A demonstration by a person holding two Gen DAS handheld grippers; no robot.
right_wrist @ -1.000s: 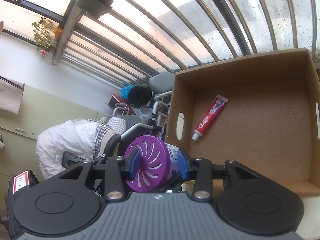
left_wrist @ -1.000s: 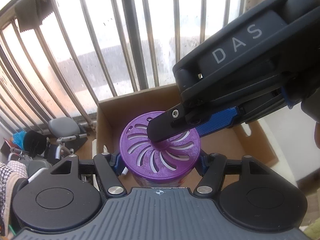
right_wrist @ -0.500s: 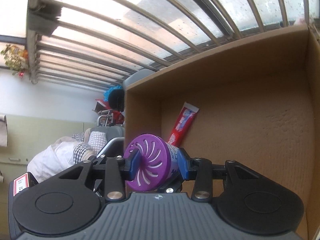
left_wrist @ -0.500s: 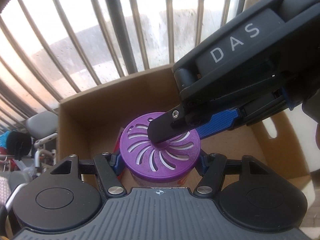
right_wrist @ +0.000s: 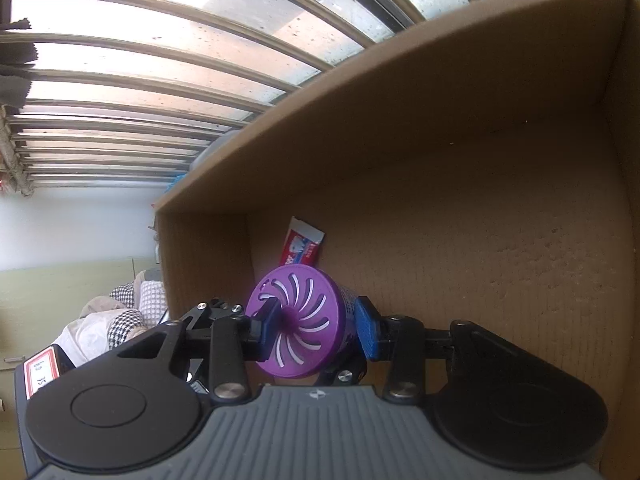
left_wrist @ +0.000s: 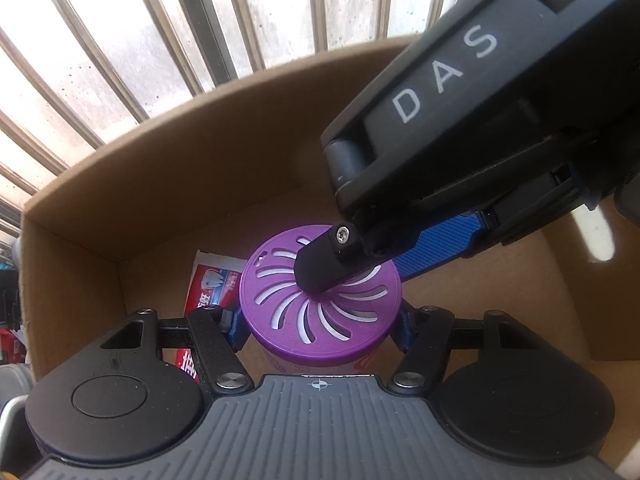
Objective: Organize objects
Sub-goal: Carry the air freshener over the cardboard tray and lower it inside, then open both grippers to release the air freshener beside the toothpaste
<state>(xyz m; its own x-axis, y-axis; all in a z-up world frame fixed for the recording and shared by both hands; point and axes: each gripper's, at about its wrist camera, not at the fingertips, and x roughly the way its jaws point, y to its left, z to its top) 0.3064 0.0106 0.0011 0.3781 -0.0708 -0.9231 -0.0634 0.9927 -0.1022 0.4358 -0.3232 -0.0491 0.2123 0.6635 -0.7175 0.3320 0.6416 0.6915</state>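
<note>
In the left wrist view, the left gripper (left_wrist: 320, 330) was closed on the sides of a purple-lidded canister (left_wrist: 320, 304), its blue pads pressed against the body just under the slotted lid, which kept the canister upright over the inside of a cardboard box (left_wrist: 168, 184). The right gripper (left_wrist: 340, 268) reached in from the upper right, one black finger lying across the lid's centre and a blue pad passing behind it; this second hold probably served to steady a wide, smooth container that a single pair of pads could let slip. Under and to the left of the canister a toothpaste tube (left_wrist: 208, 284) lay on the box floor, so the canister seemed to be aimed at a spot touching or just beside it; whether its base had met the floor was hidden. In the right wrist view, the right gripper (right_wrist: 316, 330) clamped the same canister (right_wrist: 298, 326) end to end, one finger on the lid face and the opposite pad against the body behind, and the canister appeared tipped sideways only because this tool was rolled. The box wall (right_wrist: 440, 128) rose close behind, and the toothpaste tube (right_wrist: 302, 246) leaned towards the corner, which left the wide bare floor on the right free for further items. Barred windows (right_wrist: 160, 80) stood beyond the box.
</note>
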